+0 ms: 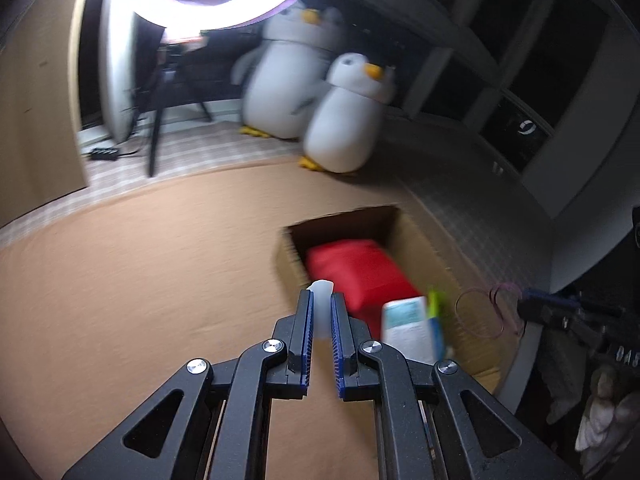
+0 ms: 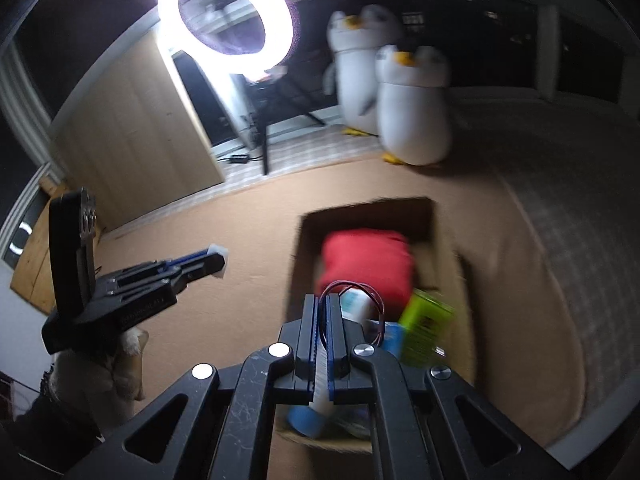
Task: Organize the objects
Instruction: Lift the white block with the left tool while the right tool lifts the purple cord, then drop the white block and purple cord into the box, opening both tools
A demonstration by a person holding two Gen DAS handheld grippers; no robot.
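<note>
My left gripper (image 1: 321, 301) is shut on a small white translucent piece (image 1: 322, 289) that pokes out past its blue pads, above the tan carpet just left of an open cardboard box (image 1: 416, 232). The right wrist view shows that left gripper (image 2: 218, 261) from the side, with the white piece (image 2: 221, 251) at its tip. My right gripper (image 2: 322, 304) is shut on a thin dark-red elastic loop (image 2: 379, 312) over the near end of the box (image 2: 436, 248). The box holds a red pouch (image 2: 366, 260), a green carton (image 2: 426, 320) and a white container (image 1: 408, 328).
Two plush penguins (image 1: 344, 120) stand on the floor beyond the box. A bright ring light (image 2: 224, 20) on a tripod (image 1: 154, 136) and a wooden panel (image 2: 132, 132) are at the back left. Dark windows (image 1: 540, 60) line the right side. Tan carpet (image 1: 140, 260) lies left of the box.
</note>
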